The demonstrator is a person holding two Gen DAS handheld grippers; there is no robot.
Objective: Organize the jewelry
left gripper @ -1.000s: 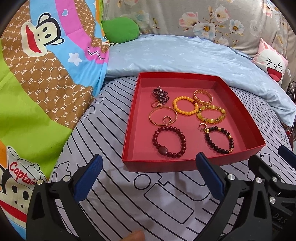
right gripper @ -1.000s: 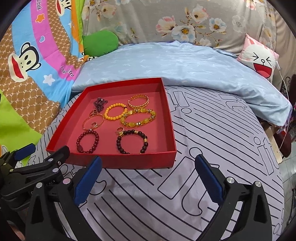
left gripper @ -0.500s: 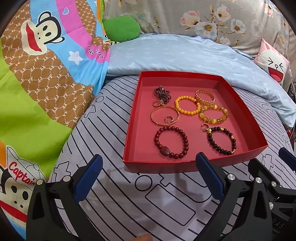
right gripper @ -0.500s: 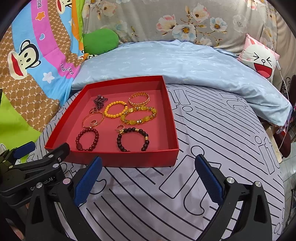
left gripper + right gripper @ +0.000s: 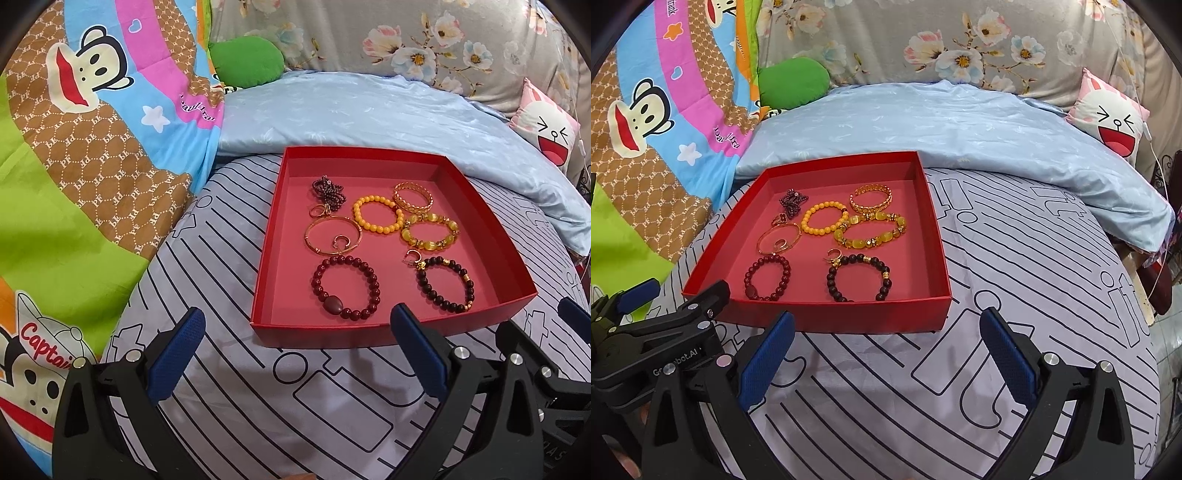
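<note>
A red tray lies on the bed and holds several bracelets and small rings. In it are a dark red bead bracelet, a black bead bracelet, an orange bead bracelet, a yellow stone bracelet, a gold cuff, a thin gold bangle and a dark chain. My left gripper is open and empty, just short of the tray's near wall. My right gripper is open and empty, near the tray's near right corner.
The bed has a grey sheet with black line print. A light blue quilt lies behind the tray. A cartoon blanket, a green cushion and a pink-white pillow lie around.
Both grippers have edged forward toward the tray, which now looks slightly larger. Both stay open; the jewelry has not moved.
</note>
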